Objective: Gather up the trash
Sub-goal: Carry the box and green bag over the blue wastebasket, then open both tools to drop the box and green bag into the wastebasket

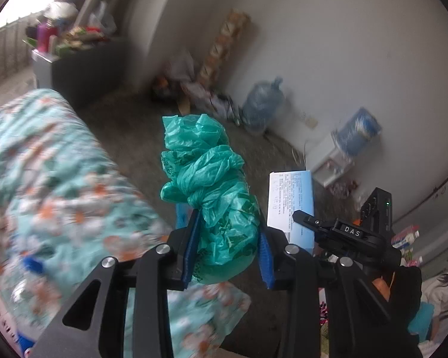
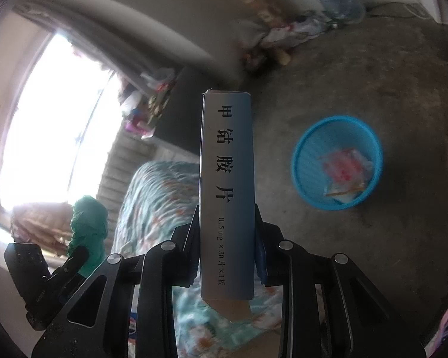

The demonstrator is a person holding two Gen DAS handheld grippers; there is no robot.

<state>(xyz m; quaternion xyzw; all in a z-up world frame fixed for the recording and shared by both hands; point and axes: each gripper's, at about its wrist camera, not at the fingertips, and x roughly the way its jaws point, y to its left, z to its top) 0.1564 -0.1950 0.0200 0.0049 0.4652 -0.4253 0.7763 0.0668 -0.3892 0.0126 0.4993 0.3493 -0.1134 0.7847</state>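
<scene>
left gripper [image 1: 228, 241] level, clamping green bag [image 1: 209, 185], right gripper [image 2: 227, 238] gripping upright box [image 2: 227, 191]

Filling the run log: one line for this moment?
left gripper: shut on green bag | right gripper: shut on medicine box | blue bin: holds wrappers

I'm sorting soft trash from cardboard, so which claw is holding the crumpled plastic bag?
The left claw: it grips the crumpled green plastic bag, while the right claw clamps a stiff blue medicine box.

A floral quilt [image 1: 59, 179] lies near a water jug [image 1: 262, 101].
</scene>
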